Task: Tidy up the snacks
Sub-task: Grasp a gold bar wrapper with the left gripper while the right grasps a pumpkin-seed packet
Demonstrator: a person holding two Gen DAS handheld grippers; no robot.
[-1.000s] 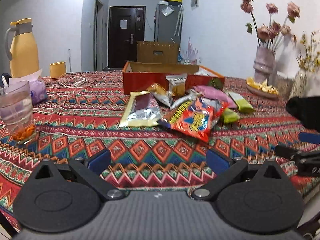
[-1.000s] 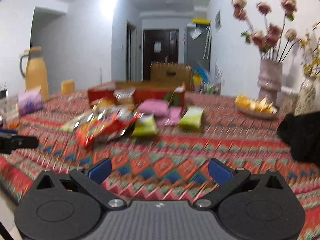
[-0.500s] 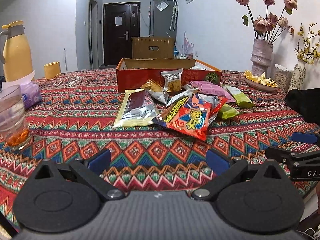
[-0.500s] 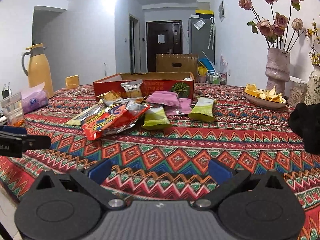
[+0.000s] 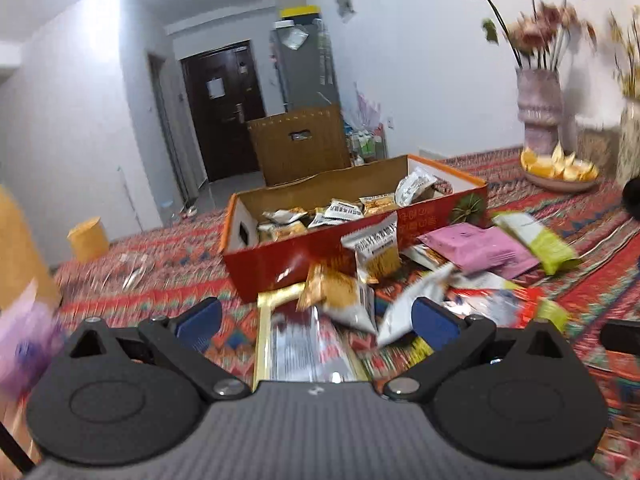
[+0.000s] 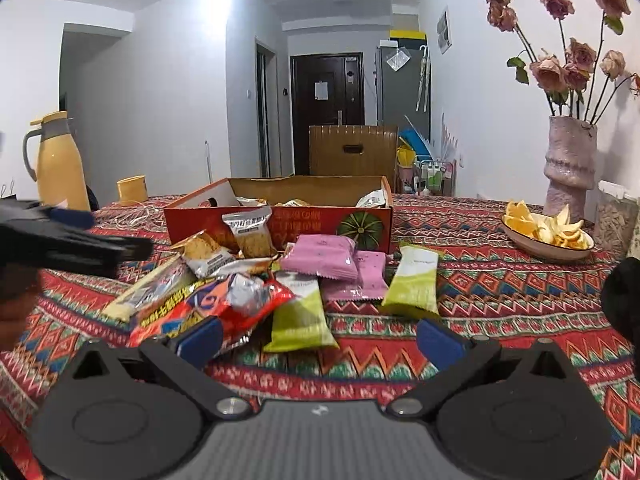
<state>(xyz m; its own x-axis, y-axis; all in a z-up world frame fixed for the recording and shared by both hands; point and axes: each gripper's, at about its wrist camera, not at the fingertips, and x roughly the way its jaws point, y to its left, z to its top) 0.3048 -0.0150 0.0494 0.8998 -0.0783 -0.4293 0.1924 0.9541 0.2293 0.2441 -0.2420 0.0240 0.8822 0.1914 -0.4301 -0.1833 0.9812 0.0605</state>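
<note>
A pile of snack packets lies on the patterned tablecloth in front of a red cardboard box [image 5: 436, 208] [image 6: 308, 216] that holds several small packets. My left gripper [image 5: 316, 320] is open and empty, above a gold-edged silver packet [image 5: 304, 344] and an orange cracker packet [image 5: 340, 292]. It also shows at the left of the right wrist view [image 6: 80, 236]. My right gripper [image 6: 320, 334] is open and empty, just short of a green packet [image 6: 298, 320] and a red chip bag [image 6: 224, 308]. Pink packets [image 6: 320, 256] and another green packet [image 6: 414, 284] lie beyond.
A plate of orange peel [image 6: 548, 234], a vase of dried roses [image 6: 570, 164] and a black object [image 6: 620, 296] are at the right. A yellow jug [image 6: 60, 164] and yellow cup [image 6: 132, 190] stand at the far left. A brown crate [image 6: 354, 150] is behind the table.
My left gripper has risen and moved forward over the pile, tilting down; the box's contents now show. My right gripper has moved forward toward the green packet.
</note>
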